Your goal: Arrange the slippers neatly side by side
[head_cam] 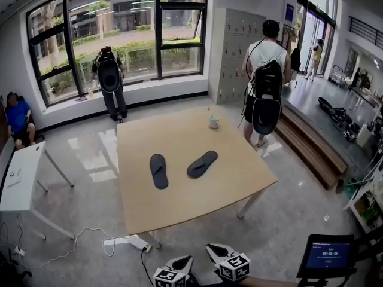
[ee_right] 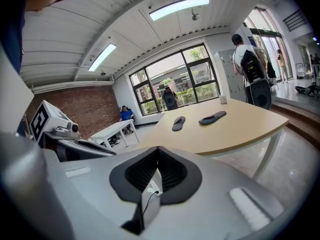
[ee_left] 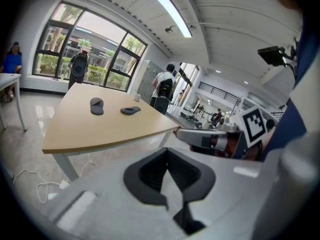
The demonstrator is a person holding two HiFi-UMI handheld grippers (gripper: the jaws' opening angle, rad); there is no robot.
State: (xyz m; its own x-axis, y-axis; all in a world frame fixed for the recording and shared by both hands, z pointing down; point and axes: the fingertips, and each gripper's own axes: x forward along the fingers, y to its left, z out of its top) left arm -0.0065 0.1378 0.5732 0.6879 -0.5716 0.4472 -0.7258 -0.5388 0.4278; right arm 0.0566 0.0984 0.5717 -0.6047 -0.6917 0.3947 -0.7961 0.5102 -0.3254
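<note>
Two dark grey slippers lie apart on a light wooden table (head_cam: 179, 202). The left slipper (head_cam: 158, 170) points away from me. The right slipper (head_cam: 201, 164) lies at an angle, toe toward the far right. Both also show in the left gripper view, the left slipper (ee_left: 96, 105) and the right slipper (ee_left: 130, 110), and in the right gripper view, left slipper (ee_right: 178, 123) and right slipper (ee_right: 212, 117). My left gripper (head_cam: 178, 266) and right gripper (head_cam: 222, 257) hang low before the table's near edge, well short of the slippers, both shut and empty.
A small white cup (head_cam: 213, 121) stands near the table's far edge. A power strip with white cable (head_cam: 136, 242) lies on the floor under the near left corner. A white side table (head_cam: 21, 178) is at left. People with backpacks (head_cam: 263, 82) stand beyond the table.
</note>
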